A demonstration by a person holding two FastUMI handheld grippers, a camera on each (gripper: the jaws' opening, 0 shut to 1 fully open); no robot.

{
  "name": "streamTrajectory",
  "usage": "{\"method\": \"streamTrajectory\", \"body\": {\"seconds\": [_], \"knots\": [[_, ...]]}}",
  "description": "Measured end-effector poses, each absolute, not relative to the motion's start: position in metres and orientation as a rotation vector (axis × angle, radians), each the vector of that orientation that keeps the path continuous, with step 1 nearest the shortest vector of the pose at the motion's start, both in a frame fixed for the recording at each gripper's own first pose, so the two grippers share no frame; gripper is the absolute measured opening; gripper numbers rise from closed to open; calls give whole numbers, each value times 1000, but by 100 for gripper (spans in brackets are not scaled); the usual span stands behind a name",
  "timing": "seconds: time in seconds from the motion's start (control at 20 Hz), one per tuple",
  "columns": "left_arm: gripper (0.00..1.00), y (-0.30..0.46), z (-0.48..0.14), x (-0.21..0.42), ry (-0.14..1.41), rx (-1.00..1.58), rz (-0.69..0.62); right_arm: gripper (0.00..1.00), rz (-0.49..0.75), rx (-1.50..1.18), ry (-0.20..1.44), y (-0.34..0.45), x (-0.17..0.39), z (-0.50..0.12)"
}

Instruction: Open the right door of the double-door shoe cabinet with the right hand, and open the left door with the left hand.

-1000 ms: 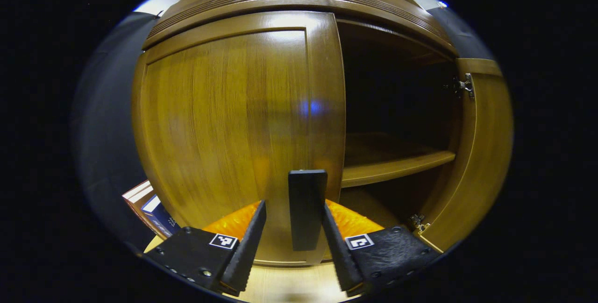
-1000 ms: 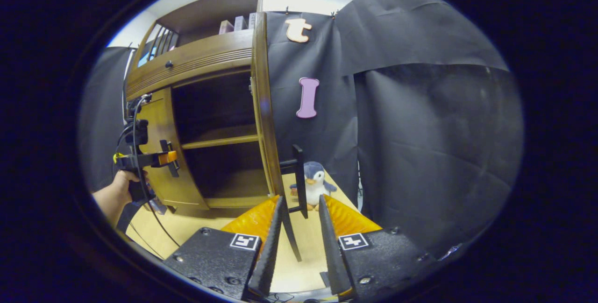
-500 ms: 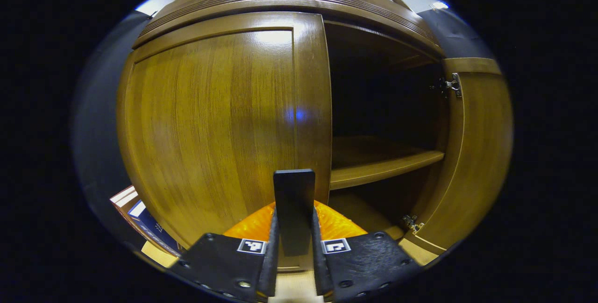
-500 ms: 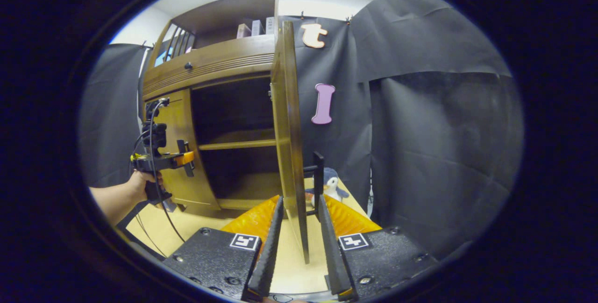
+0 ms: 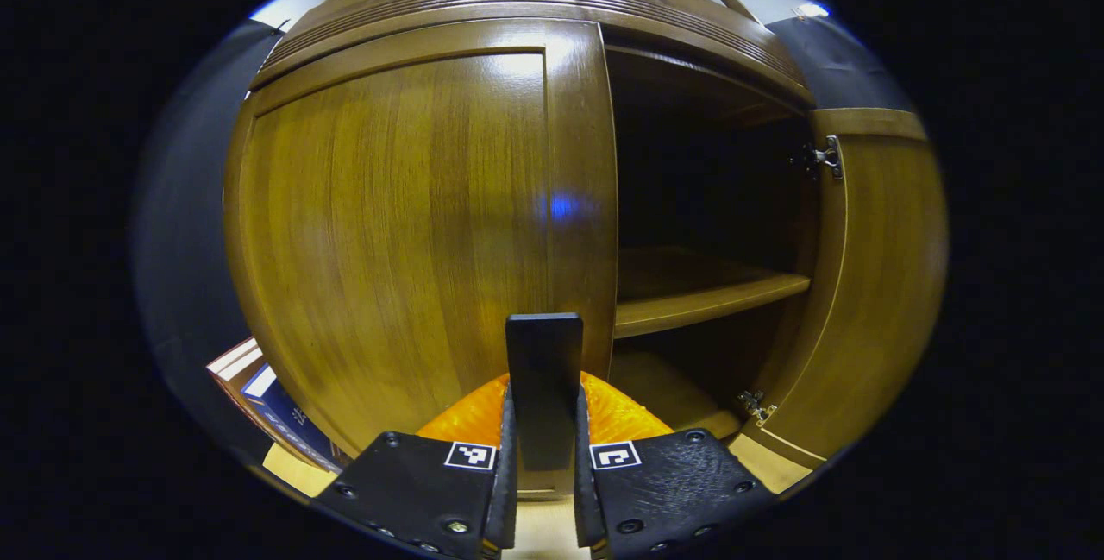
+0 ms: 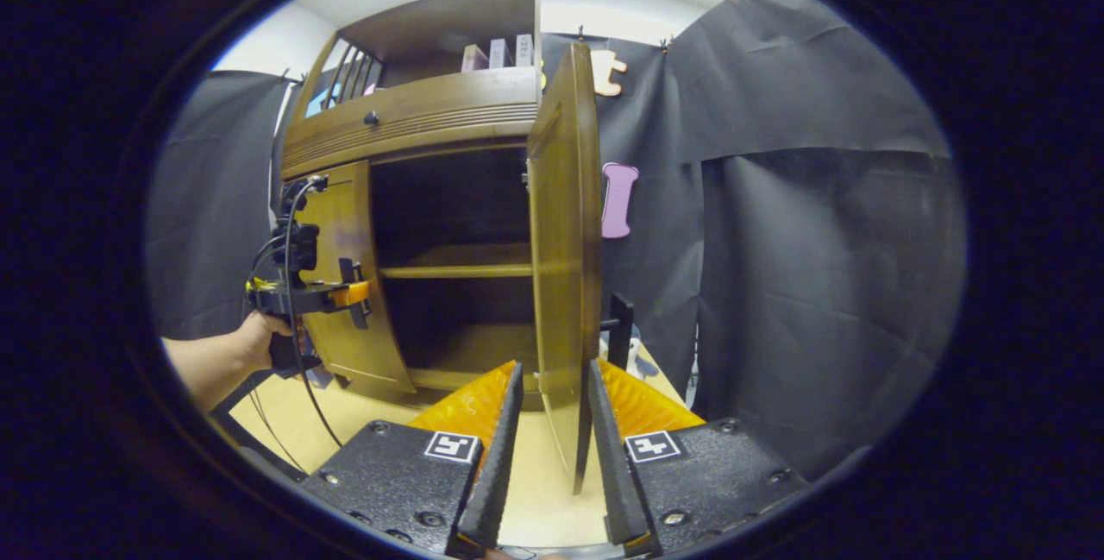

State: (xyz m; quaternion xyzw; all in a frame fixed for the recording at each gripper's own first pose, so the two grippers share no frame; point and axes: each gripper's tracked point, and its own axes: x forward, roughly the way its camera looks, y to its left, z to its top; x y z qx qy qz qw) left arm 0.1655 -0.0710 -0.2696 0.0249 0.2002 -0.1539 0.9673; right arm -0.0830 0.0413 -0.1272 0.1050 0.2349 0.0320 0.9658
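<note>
left door (image 5: pixel 414 232) brown wood, closed | left gripper (image 5: pixel 543 491) clamps its black handle (image 5: pixel 543 370) at 6 o'clock | right door (image 6: pixel 565 223) swung open | right gripper (image 6: pixel 546 456) fingers apart around door edge

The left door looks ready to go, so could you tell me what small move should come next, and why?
Probably pull the left gripper back to swing the left door outward. Its jaws are closed on the door's black handle, the door is shut, and the right door already stands wide open.
</note>
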Motion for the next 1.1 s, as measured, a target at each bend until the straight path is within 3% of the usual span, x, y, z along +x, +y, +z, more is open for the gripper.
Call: {"method": "streamTrajectory", "body": {"seconds": [0.1, 0.15, 0.2, 0.75, 1.1], "knots": [[26, -67, -267, 159, 392, 49, -305, 50, 85, 209, 470, 50, -81, -127], [34, -66, -266, 155, 390, 45, -299, 50, 95, 203, 467, 55, -81, -126], [25, -64, -265, 151, 389, 42, -296, 49, 109, 199, 463, 59, -81, -126], [25, -34, -253, 101, 378, 26, -248, 49, 183, 182, 422, 87, -66, -115], [25, -14, -246, 76, 384, 51, -216, 58, 194, 178, 427, 96, -59, -119]]}}
